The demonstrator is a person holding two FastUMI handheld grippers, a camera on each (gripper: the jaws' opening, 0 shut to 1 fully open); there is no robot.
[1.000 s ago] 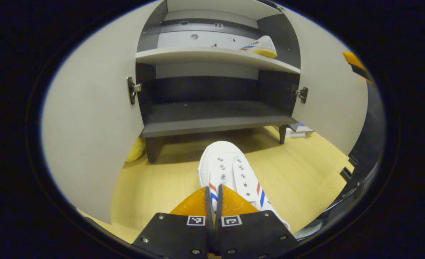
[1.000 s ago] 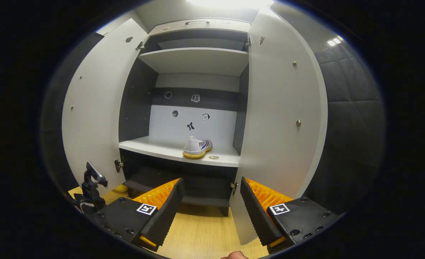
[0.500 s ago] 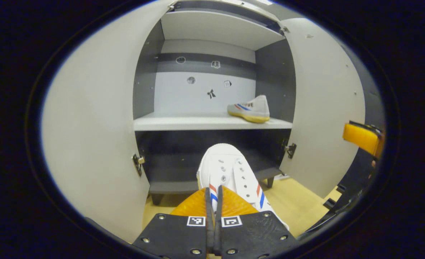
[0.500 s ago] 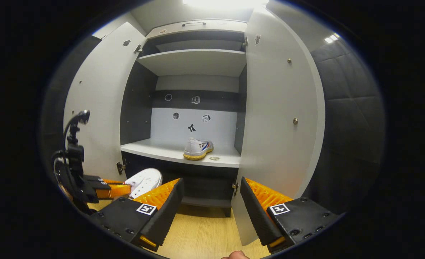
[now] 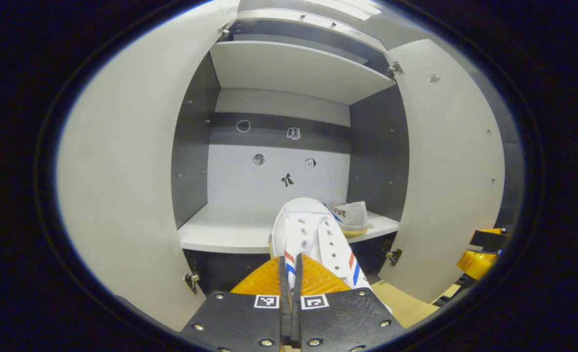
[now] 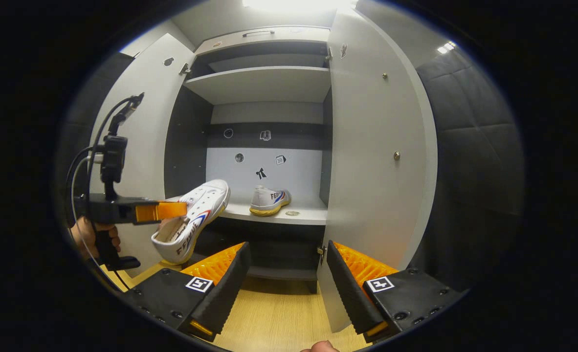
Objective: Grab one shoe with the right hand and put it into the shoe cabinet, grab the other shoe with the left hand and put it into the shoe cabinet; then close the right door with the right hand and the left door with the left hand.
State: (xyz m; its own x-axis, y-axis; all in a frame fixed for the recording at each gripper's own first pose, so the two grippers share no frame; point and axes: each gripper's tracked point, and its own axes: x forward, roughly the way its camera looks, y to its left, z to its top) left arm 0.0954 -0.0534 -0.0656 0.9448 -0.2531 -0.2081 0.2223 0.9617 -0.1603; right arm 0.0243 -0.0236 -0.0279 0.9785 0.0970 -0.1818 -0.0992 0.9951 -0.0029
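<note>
My left gripper (image 5: 289, 261) is shut on the side wall of a white shoe (image 5: 308, 234) with red and blue stripes, and holds it in the air. The shoe's toe points at the cabinet's middle shelf (image 5: 220, 230). In the right gripper view, the same shoe (image 6: 193, 220) hangs tilted, toe up, from the left gripper (image 6: 164, 211), just in front of the shelf edge. The second white shoe (image 6: 268, 201) stands on that shelf near its right end. My right gripper (image 6: 286, 254) is open and holds nothing, back from the cabinet.
Both cabinet doors stand open: the left door (image 6: 142, 127) and the right door (image 6: 377, 146). An upper shelf (image 6: 264, 80) and a dark bottom shelf (image 6: 279, 271) flank the middle one. A hand (image 6: 91, 234) grips the left gripper's handle. Wooden floor (image 6: 274, 313) lies below.
The left gripper has lifted the shoe from just above the floor up to the height of the middle shelf. The right gripper has barely moved and stays open.
</note>
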